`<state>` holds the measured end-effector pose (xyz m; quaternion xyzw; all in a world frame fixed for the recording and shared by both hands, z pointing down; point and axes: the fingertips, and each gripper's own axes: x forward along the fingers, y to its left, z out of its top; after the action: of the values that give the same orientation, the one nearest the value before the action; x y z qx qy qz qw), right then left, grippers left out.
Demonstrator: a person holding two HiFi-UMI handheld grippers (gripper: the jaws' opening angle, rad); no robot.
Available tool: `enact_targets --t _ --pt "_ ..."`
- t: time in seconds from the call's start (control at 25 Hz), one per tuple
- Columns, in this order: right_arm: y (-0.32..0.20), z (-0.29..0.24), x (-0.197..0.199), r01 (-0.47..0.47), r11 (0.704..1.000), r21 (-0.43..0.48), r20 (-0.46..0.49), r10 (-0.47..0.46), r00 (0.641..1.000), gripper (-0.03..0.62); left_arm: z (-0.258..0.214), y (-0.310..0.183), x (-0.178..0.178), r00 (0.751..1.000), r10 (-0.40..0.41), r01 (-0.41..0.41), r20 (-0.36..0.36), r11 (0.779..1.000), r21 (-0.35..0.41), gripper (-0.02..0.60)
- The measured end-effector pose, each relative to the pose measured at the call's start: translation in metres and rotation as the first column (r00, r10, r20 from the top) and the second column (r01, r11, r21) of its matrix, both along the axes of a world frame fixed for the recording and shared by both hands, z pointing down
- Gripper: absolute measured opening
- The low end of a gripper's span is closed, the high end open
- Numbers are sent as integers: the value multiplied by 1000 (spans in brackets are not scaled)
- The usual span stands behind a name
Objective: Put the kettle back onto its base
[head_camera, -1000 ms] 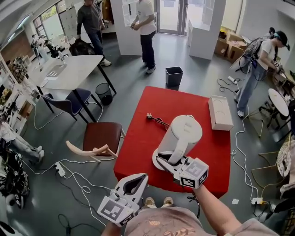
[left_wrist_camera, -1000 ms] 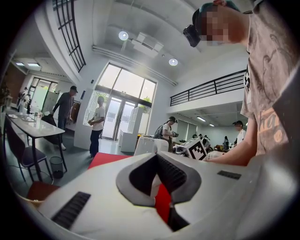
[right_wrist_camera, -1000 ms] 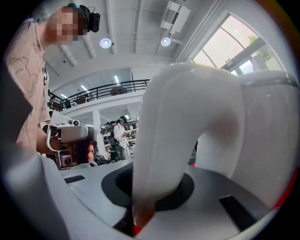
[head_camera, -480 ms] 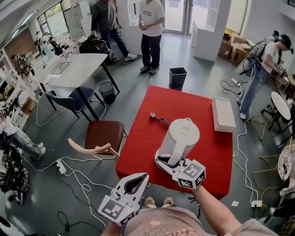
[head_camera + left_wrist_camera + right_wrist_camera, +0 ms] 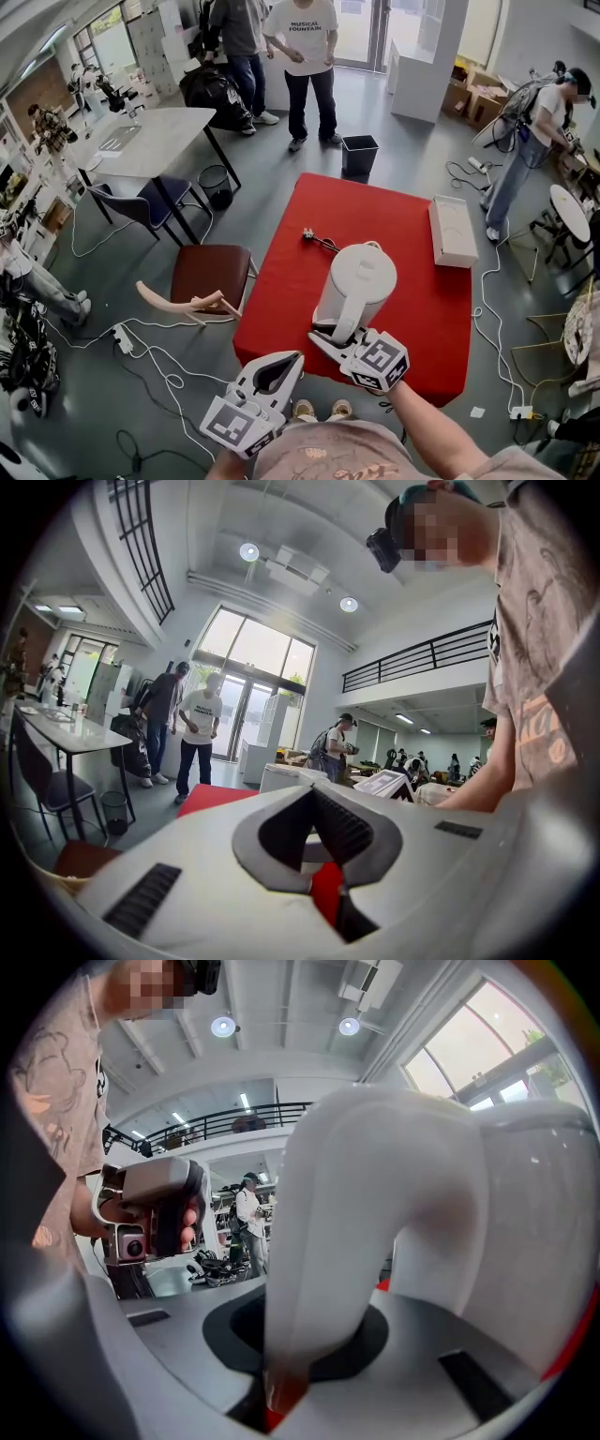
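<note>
A white kettle (image 5: 359, 281) stands upright over the red table (image 5: 375, 206), near its front edge. My right gripper (image 5: 334, 337) is shut on the kettle's handle (image 5: 347, 1241), which fills the gap between the jaws in the right gripper view, with the kettle body (image 5: 534, 1232) just beyond. The base is hidden beneath the kettle; its black cord runs back to a plug (image 5: 307, 234) lying on the table. I cannot tell whether the kettle touches the base. My left gripper (image 5: 274, 373) hangs off the table's front left corner, shut with nothing in it (image 5: 323, 846).
A flat white box (image 5: 450, 230) lies at the table's right edge. A brown chair (image 5: 208, 272) stands left of the table, with cables on the floor around it. A black bin (image 5: 354, 155) and two standing people are beyond the far edge.
My right gripper has carried the kettle a little down and toward the table's front edge. The left gripper has stayed put. The people at the back have walked to the right.
</note>
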<state>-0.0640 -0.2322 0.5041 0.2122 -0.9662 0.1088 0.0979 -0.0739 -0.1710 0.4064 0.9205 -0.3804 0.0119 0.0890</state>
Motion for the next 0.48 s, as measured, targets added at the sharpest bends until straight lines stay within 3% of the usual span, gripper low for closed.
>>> enact_targets --t 0.48 --pt "15 6 -9 26 999 34 -23 -25 999 60 3 4 -3 1000 -8 8 -1 1000 -7 -2"
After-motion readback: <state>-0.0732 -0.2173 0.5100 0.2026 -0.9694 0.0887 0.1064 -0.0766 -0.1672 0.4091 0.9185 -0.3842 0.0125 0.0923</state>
